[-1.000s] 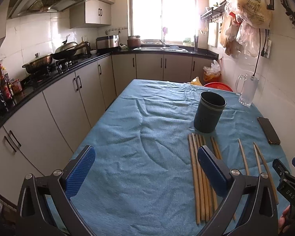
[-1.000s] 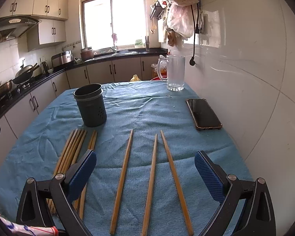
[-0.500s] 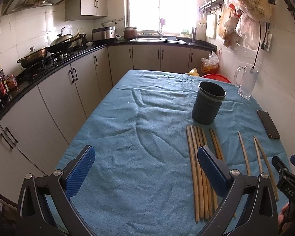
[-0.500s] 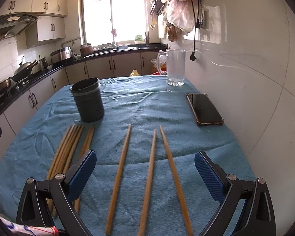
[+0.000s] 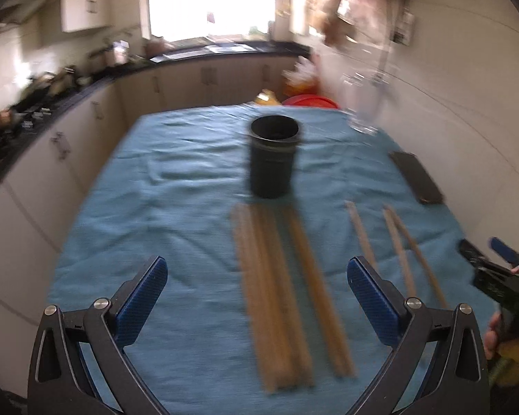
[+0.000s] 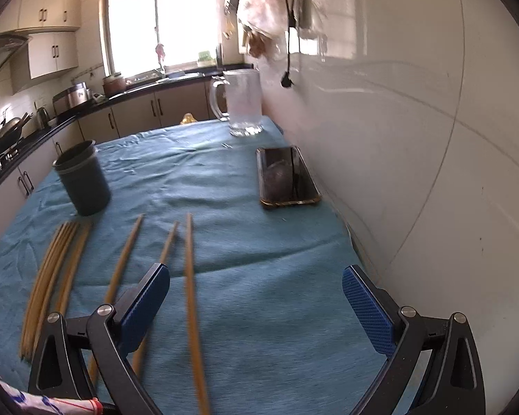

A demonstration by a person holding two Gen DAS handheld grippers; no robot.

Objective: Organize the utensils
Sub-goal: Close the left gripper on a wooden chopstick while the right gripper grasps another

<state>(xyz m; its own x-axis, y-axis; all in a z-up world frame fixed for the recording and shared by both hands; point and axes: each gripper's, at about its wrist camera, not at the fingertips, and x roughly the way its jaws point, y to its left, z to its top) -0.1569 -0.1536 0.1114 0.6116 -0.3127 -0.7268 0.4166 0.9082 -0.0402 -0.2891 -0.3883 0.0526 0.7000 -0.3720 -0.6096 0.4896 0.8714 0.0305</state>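
Several wooden chopsticks lie lengthwise on the blue cloth. A tight bundle of chopsticks (image 5: pixel 276 294) (image 6: pixel 52 276) rests in front of the dark cylindrical holder (image 5: pixel 272 159) (image 6: pixel 83 180), which stands upright. Three loose chopsticks (image 5: pixel 398 252) (image 6: pixel 190 294) lie to the bundle's right. My left gripper (image 5: pixel 256 307) hovers open above the bundle, nothing between its pads. My right gripper (image 6: pixel 256 311) is open too, its left pad (image 6: pixel 145 304) over the loose chopsticks. The left view is blurred.
A black phone (image 6: pixel 287 176) (image 5: pixel 415 180) lies near the white wall on the right. A glass mug (image 6: pixel 242 103) stands at the table's far right corner. Kitchen counters and a stove run along the left. A red bowl (image 5: pixel 309 101) sits beyond the table's far edge.
The left gripper has swung right, now centred over the chopstick bundle and the holder. The right gripper has shifted right toward the wall and the phone. Both stay open.
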